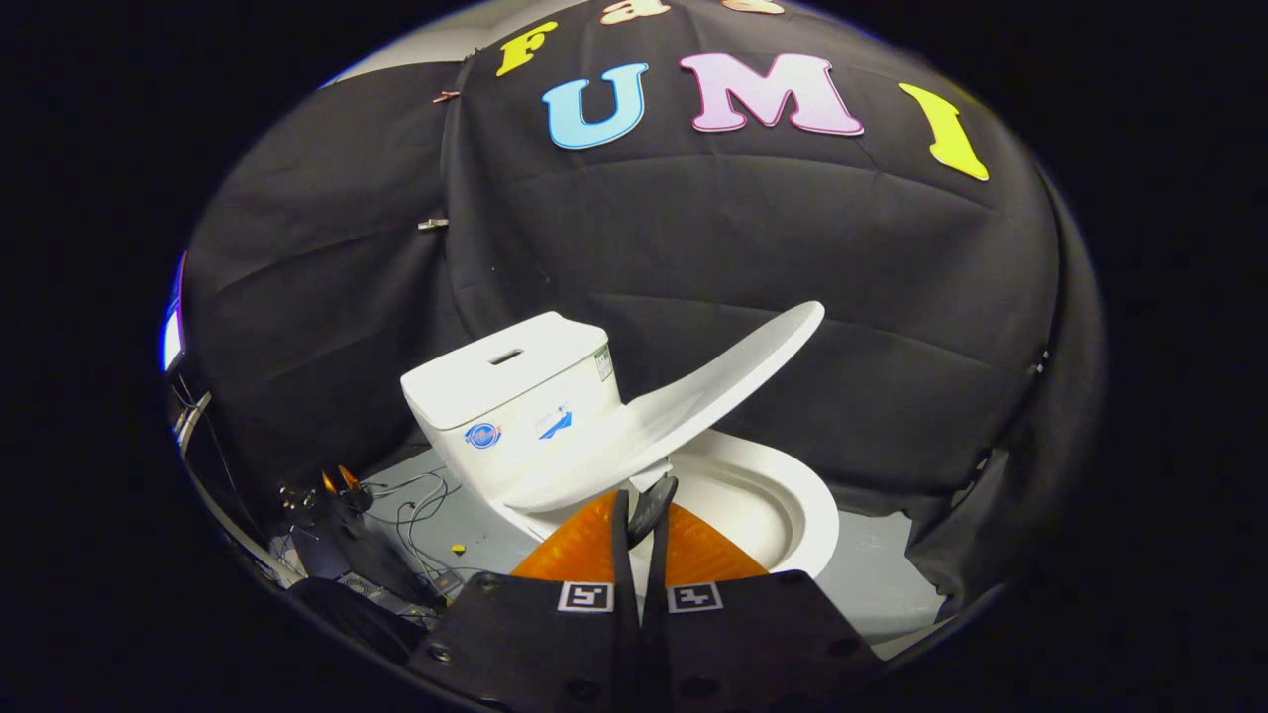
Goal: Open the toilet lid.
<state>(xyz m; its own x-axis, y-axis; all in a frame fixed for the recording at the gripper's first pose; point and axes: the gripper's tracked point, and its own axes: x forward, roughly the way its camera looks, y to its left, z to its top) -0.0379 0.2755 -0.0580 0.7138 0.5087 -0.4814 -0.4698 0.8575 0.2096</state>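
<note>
The lid [693,396] stands partly raised, tilted up from its hinge by the tank [515,396], its free edge lifted well clear of the bowl [792,505]. The gripper [639,520] sits just under the lid's near edge, fingers drawn narrow, almost touching, with nothing visibly pinched between them. That placement suggests they are pushing the lid up from beneath rather than gripping it. The lid lies just ahead of and above the fingertips; whether they touch it, I cannot tell.
</note>
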